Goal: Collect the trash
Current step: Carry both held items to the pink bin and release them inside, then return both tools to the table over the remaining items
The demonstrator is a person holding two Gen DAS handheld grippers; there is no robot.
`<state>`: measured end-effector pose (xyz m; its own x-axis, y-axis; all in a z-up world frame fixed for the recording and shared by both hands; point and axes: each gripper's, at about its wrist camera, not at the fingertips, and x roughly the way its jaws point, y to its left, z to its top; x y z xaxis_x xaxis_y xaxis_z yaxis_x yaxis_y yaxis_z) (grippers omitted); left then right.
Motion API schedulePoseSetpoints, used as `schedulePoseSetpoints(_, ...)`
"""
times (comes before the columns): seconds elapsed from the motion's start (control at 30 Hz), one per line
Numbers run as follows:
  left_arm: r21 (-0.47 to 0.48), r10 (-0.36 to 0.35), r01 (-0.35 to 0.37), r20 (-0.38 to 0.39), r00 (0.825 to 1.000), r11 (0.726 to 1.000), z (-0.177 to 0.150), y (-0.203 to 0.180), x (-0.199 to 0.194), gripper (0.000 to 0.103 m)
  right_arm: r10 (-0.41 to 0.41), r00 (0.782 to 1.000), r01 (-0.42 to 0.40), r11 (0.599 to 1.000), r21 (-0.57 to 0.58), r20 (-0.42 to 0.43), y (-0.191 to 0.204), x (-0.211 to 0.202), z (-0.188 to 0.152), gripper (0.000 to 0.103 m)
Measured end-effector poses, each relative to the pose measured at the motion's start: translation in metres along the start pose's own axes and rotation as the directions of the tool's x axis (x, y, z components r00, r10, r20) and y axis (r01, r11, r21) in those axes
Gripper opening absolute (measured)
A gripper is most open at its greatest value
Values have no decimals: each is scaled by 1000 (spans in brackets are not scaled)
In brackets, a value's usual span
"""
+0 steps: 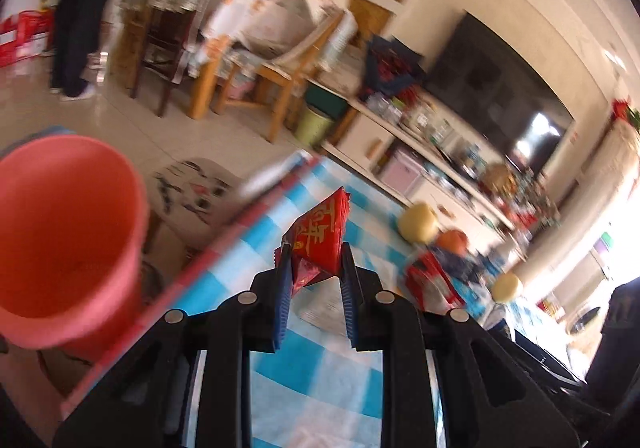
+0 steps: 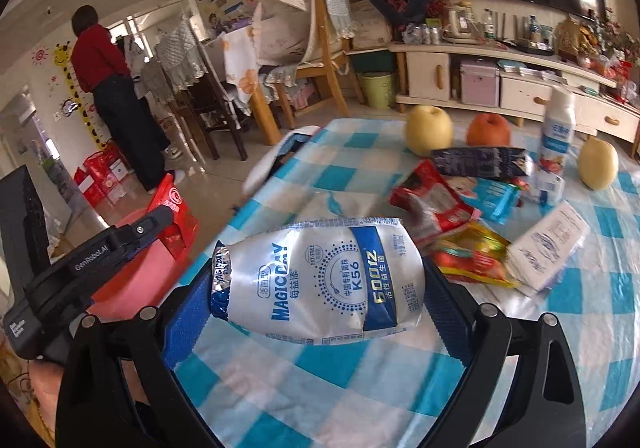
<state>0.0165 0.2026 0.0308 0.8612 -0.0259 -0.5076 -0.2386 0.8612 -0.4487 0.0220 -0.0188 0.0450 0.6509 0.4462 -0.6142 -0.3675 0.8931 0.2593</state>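
- Crinkly red snack wrapper (image 1: 318, 244): my left gripper (image 1: 314, 272) is pinching it tight, above the blue-and-white checked tablecloth (image 1: 320, 380), near the round pink plastic bucket (image 1: 68, 232).
- My right gripper (image 2: 320, 280) is squeezing a soft white-and-blue milk pouch (image 2: 320, 276) above the table.
- More wrappers (image 2: 436, 200) are lying by two yellow pears (image 2: 430, 130).

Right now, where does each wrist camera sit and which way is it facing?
Left wrist: behind the left gripper, which pinches a red foil wrapper; looks along the blue-checked tablecloth, round pink plastic bin at left.
Right wrist: behind the right gripper, which clamps a white-and-blue MAGICDAY pouch; looks across the table at a litter pile. The left gripper shows at left.
Shared: tablecloth, bin, wrapper, yellow apple.
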Motion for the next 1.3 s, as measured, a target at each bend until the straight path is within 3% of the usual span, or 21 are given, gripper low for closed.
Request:
schedulePoseSetpoints(0.13, -133, 153, -141, 80, 985, 981, 23, 49, -17, 24, 97, 995, -97, 992, -85, -13, 64, 26, 23, 94)
schedulePoseSetpoints(0.2, -217, 222, -199, 88, 971, 956, 31, 78, -22, 24, 141, 990, -143, 981, -130, -25, 96, 41, 34, 94)
schedulePoseSetpoints(0.3, -353, 317, -280, 52, 947, 893, 41, 127, -24, 24, 198, 979, -203, 961, -185, -49, 141, 64, 48, 94)
schedulePoseSetpoints(0.47, -469, 387, -352, -25, 922, 810, 53, 181, -21, 24, 296, 947, -315, 933, -174, -125, 197, 109, 66, 95)
schedulePoseSetpoints(0.57, -493, 389, -368, -63, 919, 789, 56, 201, -18, 24, 356, 913, -386, 912, -141, -197, 224, 137, 71, 95)
schedulePoseSetpoints(0.73, -496, 402, -395, -99, 910, 773, 47, 209, -12, 32, 403, 863, -433, 901, -34, -304, 243, 173, 67, 96)
schedulePoseSetpoints(0.9, -464, 406, -399, -91, 909, 791, 41, 200, -6, 48, 447, 853, -453, 890, 42, -268, 230, 174, 62, 97)
schedulePoseSetpoints(1.03, -439, 417, -403, -69, 906, 803, 40, 190, -7, 65, 436, 869, -442, 896, 28, -232, 216, 159, 58, 97)
schedulePoseSetpoints(1.17, -406, 432, -413, -47, 901, 816, 40, 177, -6, 71, 424, 883, -426, 904, 34, -203, 195, 144, 54, 97)
schedulePoseSetpoints(1.3, -390, 423, -385, 12, 906, 836, 39, 163, -7, 81, 337, 926, -347, 938, -31, -168, 180, 126, 46, 97)
